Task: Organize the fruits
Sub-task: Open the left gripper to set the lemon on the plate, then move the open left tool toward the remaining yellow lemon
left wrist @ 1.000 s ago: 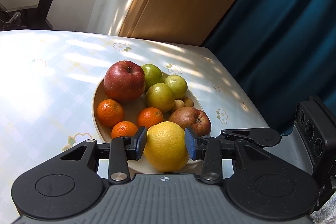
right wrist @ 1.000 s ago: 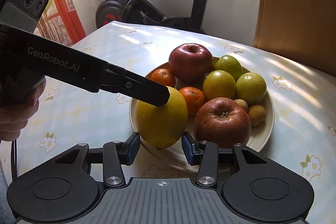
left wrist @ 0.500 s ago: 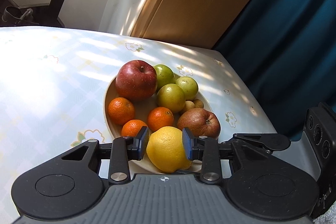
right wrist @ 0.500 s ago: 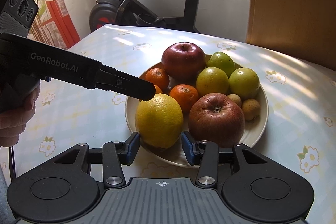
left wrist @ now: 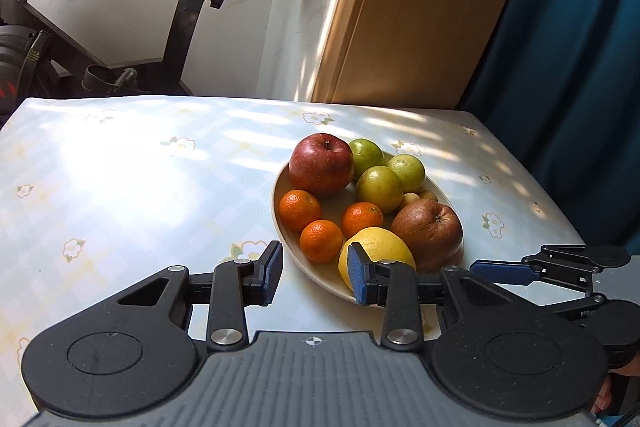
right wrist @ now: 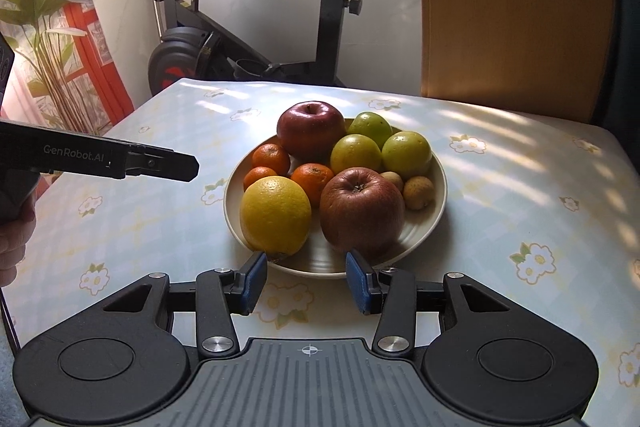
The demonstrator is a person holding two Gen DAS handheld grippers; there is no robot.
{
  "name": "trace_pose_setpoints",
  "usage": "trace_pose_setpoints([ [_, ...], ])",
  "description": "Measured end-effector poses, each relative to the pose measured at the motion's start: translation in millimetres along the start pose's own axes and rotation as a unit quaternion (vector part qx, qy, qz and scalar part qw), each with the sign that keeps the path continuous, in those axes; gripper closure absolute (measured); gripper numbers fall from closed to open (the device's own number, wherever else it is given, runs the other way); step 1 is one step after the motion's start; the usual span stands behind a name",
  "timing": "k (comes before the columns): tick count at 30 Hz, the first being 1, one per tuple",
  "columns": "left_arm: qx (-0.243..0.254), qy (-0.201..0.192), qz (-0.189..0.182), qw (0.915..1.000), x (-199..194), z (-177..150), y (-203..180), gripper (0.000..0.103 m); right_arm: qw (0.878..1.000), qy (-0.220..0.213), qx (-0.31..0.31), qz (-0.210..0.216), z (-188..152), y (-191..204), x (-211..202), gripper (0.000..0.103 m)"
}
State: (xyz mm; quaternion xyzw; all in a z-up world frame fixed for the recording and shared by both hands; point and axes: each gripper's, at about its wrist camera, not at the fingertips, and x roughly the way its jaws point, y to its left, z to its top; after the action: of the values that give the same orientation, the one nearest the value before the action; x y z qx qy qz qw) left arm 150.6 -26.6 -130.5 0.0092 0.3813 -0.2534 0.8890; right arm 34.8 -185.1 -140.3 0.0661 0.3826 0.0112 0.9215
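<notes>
Now both the left gripper [left wrist: 312,277] and right gripper [right wrist: 306,283] gape narrowly, seemingly empty, beside the fruit plate [right wrist: 424,227].

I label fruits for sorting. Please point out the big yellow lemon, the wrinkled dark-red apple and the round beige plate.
Yellow lemon [right wrist: 275,214], right wrist view, middle of peel.
Wrinkled dark-red apple [right wrist: 362,211], right wrist view, front skin.
Beige plate [right wrist: 436,163], right wrist view, bare right rim.

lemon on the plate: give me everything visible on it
The lemon is large, yellow, with dimpled peel and a small brownish nub at its near end. It lies on its side at the near left rim of the cream plate, close beside the wrinkled red apple, with mandarins right behind it. Neither gripper touches it; nothing is between either gripper's fingers.
</notes>
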Motion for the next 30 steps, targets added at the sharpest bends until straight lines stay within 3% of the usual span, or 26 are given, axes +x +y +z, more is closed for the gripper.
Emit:
trace_pose_setpoints([
  [10,-0.047,-0.007,0.026,0.9985,-29.0,-29.3,-5.3,0.066,0.999,-0.027,0.016,-0.015,-27.1,6.4,-30.8,0.062],
  [19,-0.034,-0.023,0.045,0.9982,-43.7,-43.3,-20.2,0.065,0.999,-0.034,0.018,-0.013,-38.5,7.6,-40.9,0.062],
  [30,-0.035,-0.012,0.051,0.998,-46.8,-57.4,-27.0,0.065,0.999,-0.032,0.007,-0.013,-43.2,11.5,-44.7,0.06],
])
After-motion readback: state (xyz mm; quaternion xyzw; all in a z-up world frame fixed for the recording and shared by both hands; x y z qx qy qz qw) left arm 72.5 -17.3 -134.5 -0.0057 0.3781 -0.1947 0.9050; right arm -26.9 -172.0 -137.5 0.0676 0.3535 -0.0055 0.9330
